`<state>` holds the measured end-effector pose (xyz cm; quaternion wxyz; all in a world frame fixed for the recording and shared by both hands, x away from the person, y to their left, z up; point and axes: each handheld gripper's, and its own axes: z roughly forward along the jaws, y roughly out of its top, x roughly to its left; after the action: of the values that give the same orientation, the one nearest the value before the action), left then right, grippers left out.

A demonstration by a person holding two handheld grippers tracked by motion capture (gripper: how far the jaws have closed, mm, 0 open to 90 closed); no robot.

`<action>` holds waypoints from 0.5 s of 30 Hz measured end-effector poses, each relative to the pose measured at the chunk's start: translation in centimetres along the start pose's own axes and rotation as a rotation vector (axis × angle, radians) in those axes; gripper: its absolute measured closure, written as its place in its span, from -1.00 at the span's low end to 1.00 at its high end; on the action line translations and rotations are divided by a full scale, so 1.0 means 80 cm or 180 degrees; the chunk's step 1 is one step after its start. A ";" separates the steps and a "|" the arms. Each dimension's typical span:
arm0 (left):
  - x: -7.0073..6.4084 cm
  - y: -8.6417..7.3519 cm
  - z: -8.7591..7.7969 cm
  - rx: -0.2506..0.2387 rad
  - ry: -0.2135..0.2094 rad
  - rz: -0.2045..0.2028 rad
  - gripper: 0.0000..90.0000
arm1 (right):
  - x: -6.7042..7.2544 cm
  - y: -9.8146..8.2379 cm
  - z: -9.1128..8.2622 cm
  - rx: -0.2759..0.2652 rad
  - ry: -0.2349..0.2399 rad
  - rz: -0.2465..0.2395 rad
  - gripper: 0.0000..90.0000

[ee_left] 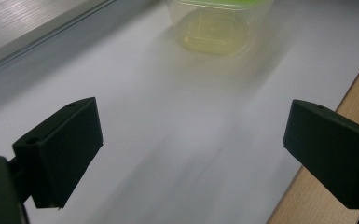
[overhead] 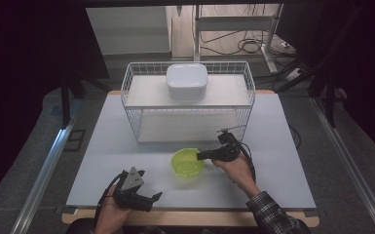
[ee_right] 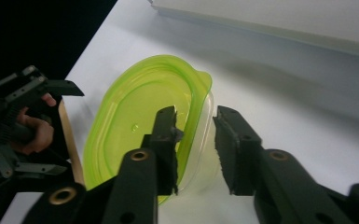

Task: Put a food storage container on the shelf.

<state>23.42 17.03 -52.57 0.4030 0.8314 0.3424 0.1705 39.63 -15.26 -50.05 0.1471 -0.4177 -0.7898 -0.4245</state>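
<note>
Green container: thin translucent plastic tub, green rim, looks empty, sits on the white table just in front of the wire basket. My read: very light, walls flexy, smooth and a bit slippery, not fragile but will deform or skate away if squeezed hard or pushed sideways

Right gripper straddles the near wall of the container: one jaw inside the bowl, the other outside the wall, rim between them. There's a gap visible on the outer jaw's side, so the pads don't look clamped yet; jaws are narrowed around the wall, not gripping as far as I can tell. In the high view the right gripper comes at the tub from its right side

Grip point: the rim is the right place, it's the stiffest part, and the lip gives the pad something to catch. Bite deep enough that the lip sits behind the pad, then a moderate squeeze. A one-sided rim hold will likely let the tub tilt when lifted, so lift slow

Left gripper: well off to the left and nearer the table's front edge, jaws wide apart, nothing in them; the container lies far ahead of its jaws

White lidded box on top of the basket, far side, beyond the right gripper
</note>
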 end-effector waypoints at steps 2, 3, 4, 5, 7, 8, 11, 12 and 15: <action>0.000 0.000 0.000 0.0000 0.0000 0.0003 -0.90 | -0.001 0.000 0.000 0.0015 0.0043 0.0077 0.67; 0.000 0.000 0.000 0.0000 0.0001 0.0006 -0.90 | -0.002 0.000 0.000 0.0020 0.0073 0.0125 0.74; 0.000 0.000 0.000 0.0001 0.0002 0.0009 -0.90 | -0.003 -0.001 0.000 0.0023 0.0121 0.0154 0.78; 0.000 0.000 0.000 0.0001 0.0002 0.0011 -0.90 | -0.002 -0.001 0.000 0.0047 0.0134 0.0160 0.79; -0.001 0.000 0.000 0.0001 0.0002 0.0012 -0.90 | 0.000 0.000 0.000 0.0045 0.0136 0.0180 0.80; -0.001 0.000 0.000 0.0002 0.0002 0.0015 -0.90 | 0.001 0.000 0.000 0.0048 0.0146 0.0180 0.80; -0.001 0.000 0.000 0.0001 0.0006 0.0023 -0.90 | 0.003 0.000 -0.001 0.0032 0.0196 0.0212 0.82; -0.001 0.000 0.000 0.0000 0.0008 0.0023 -0.90 | 0.004 0.000 -0.001 0.0029 0.0187 0.0196 0.82; -0.001 0.000 0.000 0.0000 0.0010 0.0026 -0.90 | 0.007 0.000 -0.002 0.0025 0.0181 0.0170 0.82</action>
<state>23.35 16.99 -52.53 0.4018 0.8325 0.3397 0.1735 39.27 -15.13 -49.62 0.1823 -0.4258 -0.7755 -0.4290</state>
